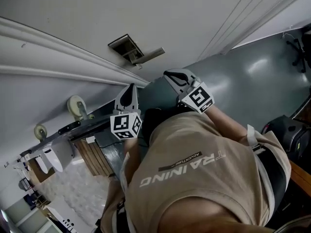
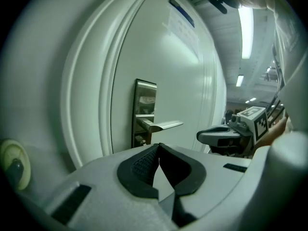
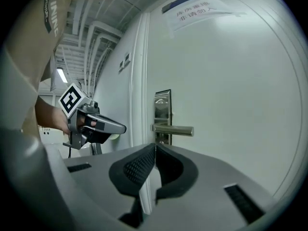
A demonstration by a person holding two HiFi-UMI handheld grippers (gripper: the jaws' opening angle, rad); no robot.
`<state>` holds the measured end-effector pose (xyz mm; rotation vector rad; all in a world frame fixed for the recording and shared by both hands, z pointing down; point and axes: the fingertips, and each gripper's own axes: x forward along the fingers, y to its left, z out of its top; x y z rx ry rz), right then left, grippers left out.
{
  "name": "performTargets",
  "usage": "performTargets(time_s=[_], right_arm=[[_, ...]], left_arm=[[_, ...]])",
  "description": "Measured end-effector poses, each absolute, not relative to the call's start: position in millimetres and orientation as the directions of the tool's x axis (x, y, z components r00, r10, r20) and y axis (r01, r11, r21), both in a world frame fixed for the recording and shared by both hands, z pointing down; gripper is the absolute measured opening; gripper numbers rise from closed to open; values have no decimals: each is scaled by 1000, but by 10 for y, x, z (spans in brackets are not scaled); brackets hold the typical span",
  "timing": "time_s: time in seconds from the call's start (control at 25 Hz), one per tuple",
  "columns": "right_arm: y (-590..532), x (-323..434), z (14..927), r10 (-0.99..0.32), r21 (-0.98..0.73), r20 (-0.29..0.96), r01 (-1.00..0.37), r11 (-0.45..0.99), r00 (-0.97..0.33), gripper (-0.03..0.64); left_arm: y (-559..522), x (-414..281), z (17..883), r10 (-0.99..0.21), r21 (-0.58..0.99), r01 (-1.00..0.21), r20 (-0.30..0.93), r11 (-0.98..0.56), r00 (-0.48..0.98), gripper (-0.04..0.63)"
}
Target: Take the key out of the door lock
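Key too small to make out under door handle (image 2: 161, 125), lock plate (image 3: 162, 107) bottom hidden behind my right gripper (image 3: 155, 146), it and left gripper (image 2: 159, 145) pressed together, empty.

We see a grey floor (image 1: 243, 81), and it shines a little where the light falls on it. Beside us there is a plain white wall (image 2: 38, 81). Long bright lights (image 2: 245, 25) hang in a row on the ceiling (image 2: 226, 37), and white pipes (image 3: 89, 32) run along it too. A black chair (image 1: 299, 45) stands far off on the floor. Close to the wall there is a cart (image 1: 63, 130) with round, pale wheels (image 1: 75, 106).
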<state>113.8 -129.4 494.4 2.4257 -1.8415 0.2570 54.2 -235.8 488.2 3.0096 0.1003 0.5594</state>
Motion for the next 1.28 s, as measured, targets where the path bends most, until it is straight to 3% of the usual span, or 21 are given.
performTargets(time_s=[0.2,0.64,0.92,1.28], right_arm=[[-1180,1171,5007,-963,-56,191,-977,-206,192,15],[-954,1376,5130,-964,-88,197,-976,-199,179,15],[-1020,1275,5053,-978,-88,169,-987,-136,120,15],[-1016,1230,4940,-987,-118,113,-985,-126,113,15]], left_arm=[[-2133,572,4983,56,63,34,398,-997,916,6],[-1933,745,4962,53,110,9,407,-994,912,6],[-1978,647,4968,-10,107,-61,425,-992,905,6],[-1756,768,4889,32,35,18,456,-999,889,6]])
